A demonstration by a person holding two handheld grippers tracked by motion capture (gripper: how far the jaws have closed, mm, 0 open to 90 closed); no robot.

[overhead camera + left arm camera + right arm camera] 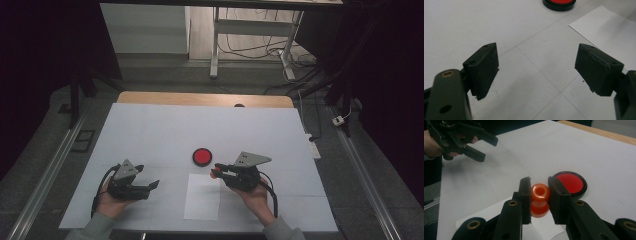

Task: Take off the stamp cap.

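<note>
Left hand-held gripper (150, 186): I held it low over the worktop (150, 130) in my left hand (111, 200), palm cupped beneath the body, forearm entering from the near edge. Jaws stood wide apart, nothing between them, pointing toward my right. Cable looped at the outer side of the hand.

Right hand-held gripper (216, 170): I held it in my right hand (254, 196), fingers wrapped under the body, grey three-cornered plate on top. Jaws pointed toward my left, drawn close and pressing on both sides of a small orange spool (540, 199), carried just above the worktop. Cable curved behind the wrist.
</note>
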